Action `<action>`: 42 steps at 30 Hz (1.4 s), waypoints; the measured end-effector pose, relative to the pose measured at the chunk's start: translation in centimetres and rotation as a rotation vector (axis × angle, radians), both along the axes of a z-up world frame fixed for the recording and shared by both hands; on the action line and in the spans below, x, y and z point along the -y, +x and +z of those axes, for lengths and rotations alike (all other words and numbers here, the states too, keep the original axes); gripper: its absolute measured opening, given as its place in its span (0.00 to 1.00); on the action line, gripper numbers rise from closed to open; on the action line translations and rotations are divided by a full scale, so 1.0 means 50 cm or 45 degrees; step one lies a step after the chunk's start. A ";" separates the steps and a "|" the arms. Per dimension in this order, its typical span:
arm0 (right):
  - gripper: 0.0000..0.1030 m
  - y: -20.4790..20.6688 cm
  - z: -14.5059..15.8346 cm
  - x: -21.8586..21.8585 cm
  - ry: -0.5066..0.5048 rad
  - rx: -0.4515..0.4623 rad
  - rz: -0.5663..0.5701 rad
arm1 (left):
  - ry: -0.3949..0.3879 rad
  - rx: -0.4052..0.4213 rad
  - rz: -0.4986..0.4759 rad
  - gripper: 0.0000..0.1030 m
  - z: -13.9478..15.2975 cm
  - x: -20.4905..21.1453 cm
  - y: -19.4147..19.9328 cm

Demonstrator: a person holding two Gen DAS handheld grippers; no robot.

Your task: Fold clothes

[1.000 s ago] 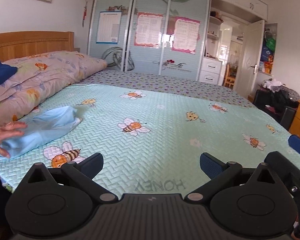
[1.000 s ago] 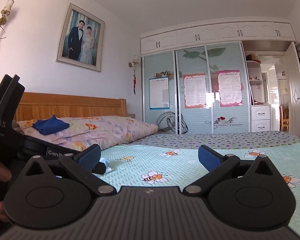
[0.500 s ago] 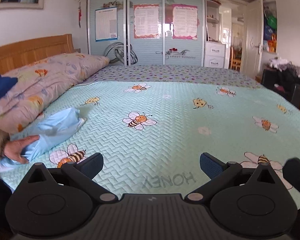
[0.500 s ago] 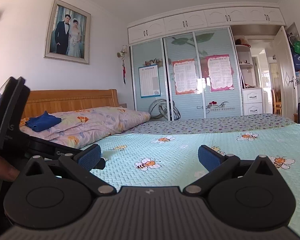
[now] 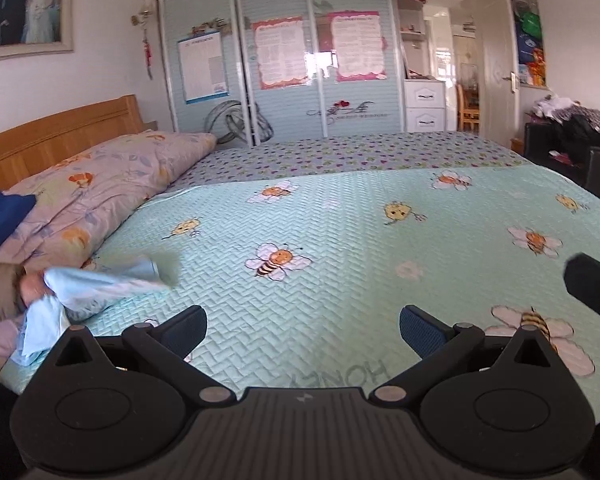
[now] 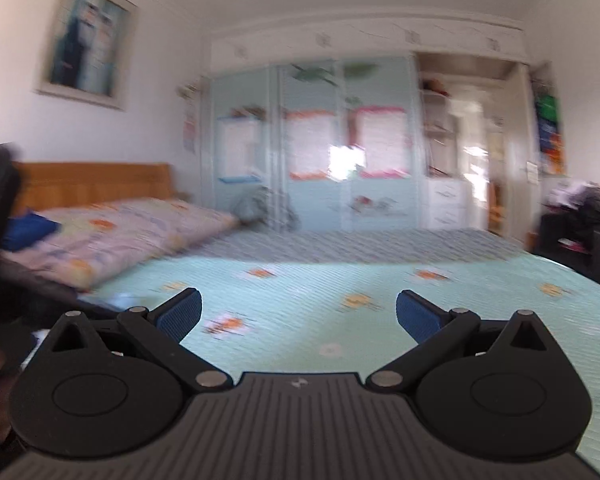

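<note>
— How many hand-held grippers?
— Two: left hand-held gripper (image 5: 302,330) and right hand-held gripper (image 6: 299,314), both spread wide, grasping nothing, over the bed (image 5: 360,240).
— And clothes?
— One light-blue cloth (image 5: 96,288), bunched in a hand (image 5: 30,288) at the bed's left edge.

Your left claw (image 5: 302,326) gapes empty above the bed (image 5: 340,240); at far left a hand (image 5: 30,286) grips the blurred blue shirt (image 5: 96,288) beside the pillow (image 5: 100,184).

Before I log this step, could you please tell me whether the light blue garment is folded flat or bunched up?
Bunched up: the light blue garment is crumpled in a bare hand at the bed's left edge, blurred, one end dangling.
</note>
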State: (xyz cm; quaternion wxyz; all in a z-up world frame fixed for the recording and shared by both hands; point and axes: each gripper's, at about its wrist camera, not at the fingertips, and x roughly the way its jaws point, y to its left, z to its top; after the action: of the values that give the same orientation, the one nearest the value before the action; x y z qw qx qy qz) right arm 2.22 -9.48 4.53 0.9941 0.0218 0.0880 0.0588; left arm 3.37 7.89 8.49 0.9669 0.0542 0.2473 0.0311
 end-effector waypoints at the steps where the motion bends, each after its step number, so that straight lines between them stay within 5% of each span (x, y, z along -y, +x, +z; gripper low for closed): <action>1: 1.00 0.010 0.010 -0.007 0.009 -0.038 -0.043 | -0.014 0.006 0.018 0.99 0.009 -0.003 0.003; 9: 1.00 0.069 0.073 -0.077 0.061 -0.146 -0.328 | -0.084 0.092 0.090 0.99 0.072 -0.012 0.009; 17: 1.00 0.077 0.057 -0.094 0.090 -0.256 -0.272 | -0.111 0.088 0.103 0.99 0.062 -0.029 -0.001; 42: 1.00 0.083 0.066 -0.099 0.057 -0.257 -0.305 | -0.097 0.083 0.099 0.99 0.050 -0.038 0.004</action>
State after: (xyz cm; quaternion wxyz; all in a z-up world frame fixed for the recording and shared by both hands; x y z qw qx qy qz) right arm 6.38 -4.52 7.83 0.9794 0.0601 0.1830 -0.0609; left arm 3.58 9.76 11.00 0.9739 0.0067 0.2184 0.0610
